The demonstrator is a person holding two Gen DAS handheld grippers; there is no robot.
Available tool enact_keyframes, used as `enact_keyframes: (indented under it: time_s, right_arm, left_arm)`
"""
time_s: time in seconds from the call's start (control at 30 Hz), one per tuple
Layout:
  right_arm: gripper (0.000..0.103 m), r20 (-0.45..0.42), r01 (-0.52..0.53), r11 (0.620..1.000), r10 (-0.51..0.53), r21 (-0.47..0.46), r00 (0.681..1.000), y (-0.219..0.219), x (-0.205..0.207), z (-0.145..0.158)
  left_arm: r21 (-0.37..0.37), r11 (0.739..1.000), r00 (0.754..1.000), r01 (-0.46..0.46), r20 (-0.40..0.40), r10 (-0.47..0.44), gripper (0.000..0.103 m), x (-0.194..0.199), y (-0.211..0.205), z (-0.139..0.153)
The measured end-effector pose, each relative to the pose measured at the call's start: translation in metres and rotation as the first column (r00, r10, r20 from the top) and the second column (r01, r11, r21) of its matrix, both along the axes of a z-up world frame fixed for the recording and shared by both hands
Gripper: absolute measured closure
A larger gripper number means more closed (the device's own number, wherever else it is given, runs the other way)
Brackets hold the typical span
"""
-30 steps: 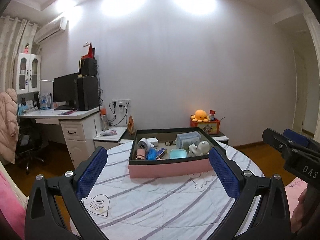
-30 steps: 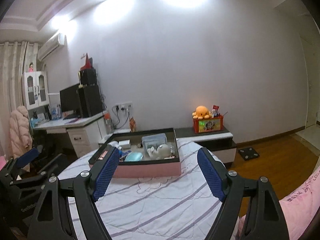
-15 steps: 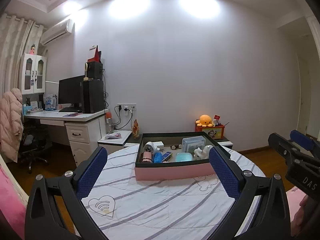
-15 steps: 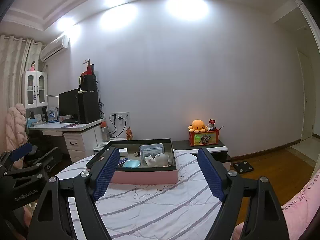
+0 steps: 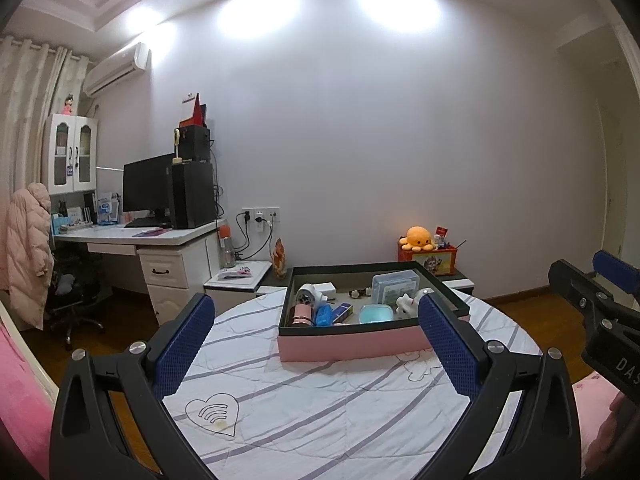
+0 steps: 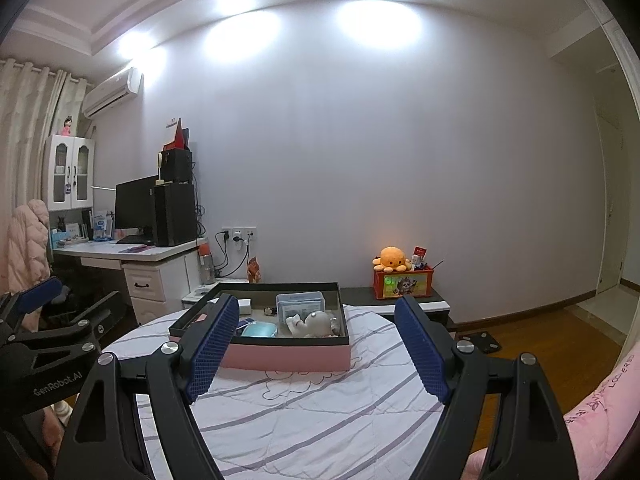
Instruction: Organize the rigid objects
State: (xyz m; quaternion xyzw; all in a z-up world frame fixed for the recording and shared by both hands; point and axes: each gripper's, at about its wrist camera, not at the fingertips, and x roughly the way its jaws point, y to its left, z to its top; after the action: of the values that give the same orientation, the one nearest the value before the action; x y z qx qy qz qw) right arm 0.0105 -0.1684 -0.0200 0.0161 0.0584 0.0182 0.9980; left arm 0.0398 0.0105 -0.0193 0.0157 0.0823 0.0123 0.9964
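A pink box with a dark rim [image 5: 352, 346] stands on the round table with a striped cloth [image 5: 320, 400]; it also shows in the right wrist view [image 6: 288, 358]. Inside lie a clear plastic case [image 5: 395, 285], a teal case [image 5: 375, 313], a white figurine [image 6: 310, 323], a pink cylinder [image 5: 302, 314], a blue item [image 5: 324, 315] and a white hair-dryer-like item [image 5: 308, 293]. My left gripper [image 5: 316, 340] is open and empty, held short of the box. My right gripper [image 6: 316, 344] is open and empty, also short of the box.
A white desk [image 5: 136, 240] with a monitor stands at the left. A low cabinet behind the table carries an orange plush [image 5: 418, 238] on a red box. A pink chair edge [image 6: 600, 420] is at the right. Wooden floor surrounds the table.
Both grippers have tilted upward and drawn back a little; the box sits lower in both views. Both stay open and empty.
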Motion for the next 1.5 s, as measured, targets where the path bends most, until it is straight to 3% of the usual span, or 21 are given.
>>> enact_keyframes:
  time_s: [1.5]
  right_arm:
    - [0.018,-0.042,0.018,1.0,-0.018,0.001,0.999,-0.0033,0.0069,-0.0006]
  left_arm:
    - [0.01,1.0,1.0,-0.012,0.011,0.012,0.0,-0.0041,-0.0013,0.0048]
